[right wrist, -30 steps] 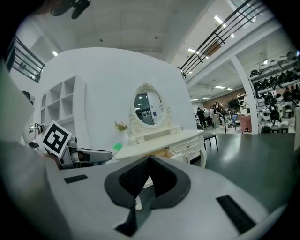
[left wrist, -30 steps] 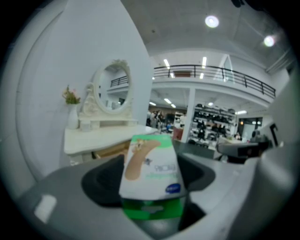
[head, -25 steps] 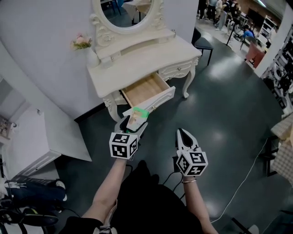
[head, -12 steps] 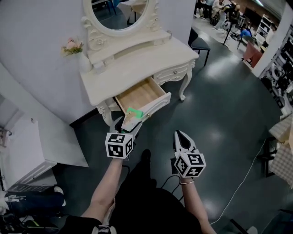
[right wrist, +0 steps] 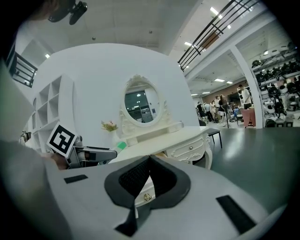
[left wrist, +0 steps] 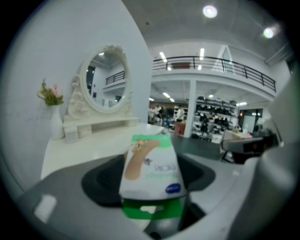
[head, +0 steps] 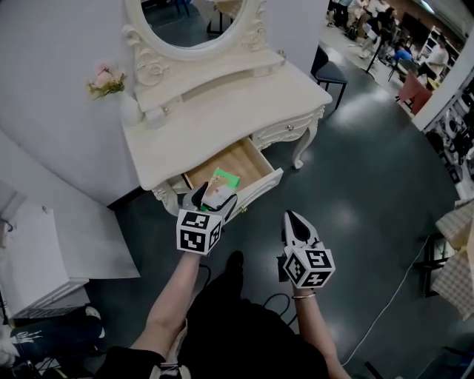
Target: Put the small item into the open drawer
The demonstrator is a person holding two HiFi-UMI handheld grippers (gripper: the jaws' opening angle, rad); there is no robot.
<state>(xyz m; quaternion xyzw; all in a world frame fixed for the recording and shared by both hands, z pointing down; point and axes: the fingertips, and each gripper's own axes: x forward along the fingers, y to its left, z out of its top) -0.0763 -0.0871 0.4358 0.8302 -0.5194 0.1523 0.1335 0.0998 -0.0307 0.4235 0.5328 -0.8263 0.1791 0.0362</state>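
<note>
A small white and green box of plasters (head: 221, 191) is clamped in my left gripper (head: 213, 197), which holds it over the front edge of the open wooden drawer (head: 222, 161) of a white dressing table (head: 222, 104). In the left gripper view the box (left wrist: 151, 168) stands between the jaws of the left gripper (left wrist: 152, 192), facing the table top and mirror. My right gripper (head: 295, 224) hangs lower right over the dark floor, shut and empty. In its own view the right gripper (right wrist: 149, 160) has its pads together, and the left gripper (right wrist: 91, 153) shows to the left.
An oval mirror (head: 194, 22) and a vase of flowers (head: 111, 85) stand on the dressing table. A white cabinet (head: 37, 244) is at the left, a dark chair (head: 329, 72) beyond the table's right end. A pale cable (head: 392, 296) lies on the floor at right.
The left gripper has carried the box forward from below the drawer front to over its front edge. The right gripper has stayed in about the same place.
</note>
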